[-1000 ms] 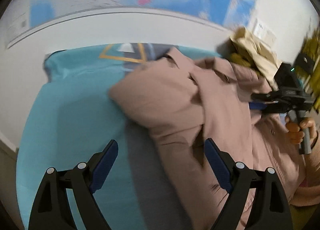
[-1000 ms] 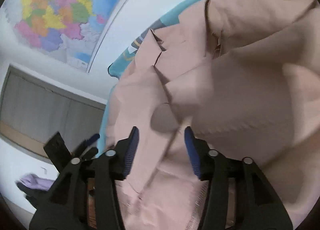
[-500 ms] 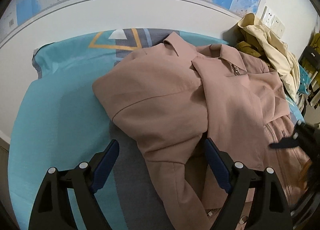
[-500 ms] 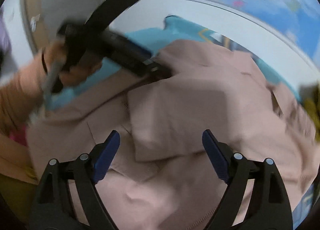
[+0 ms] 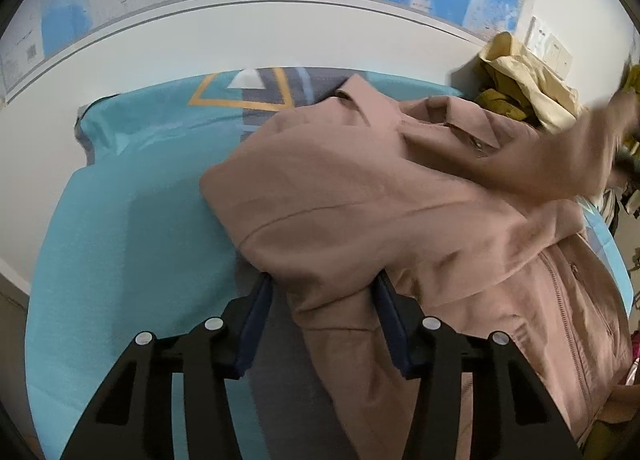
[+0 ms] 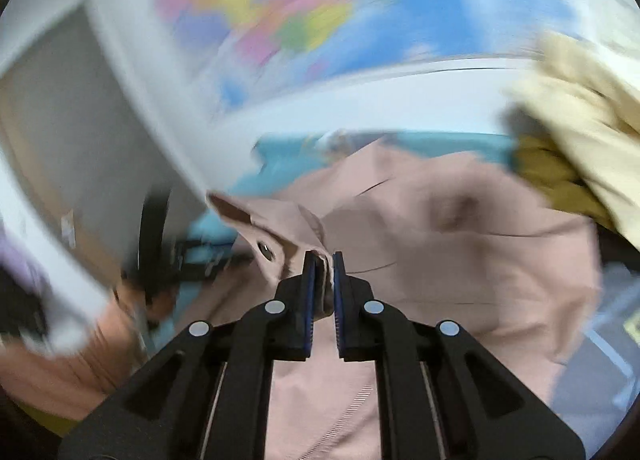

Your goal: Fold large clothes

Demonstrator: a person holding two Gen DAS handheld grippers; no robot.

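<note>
My right gripper (image 6: pixel 323 260) is clamped on a cuff of the pink jacket (image 5: pixel 360 199), which lies across the teal bed (image 5: pixel 132 244). My left gripper (image 5: pixel 323 292) is spread wide around the folded sleeve at 6 o'clock, not pinching yet. To fold cleanly I'd close the left on that fold first, then carry the cuff low across the chest (no yanking). The right view is badly smeared, so I can't judge how much cloth it holds. The hem is cut off at 5 o'clock; yellow clothes (image 5: pixel 524 75) sit at 2 o'clock.
</note>
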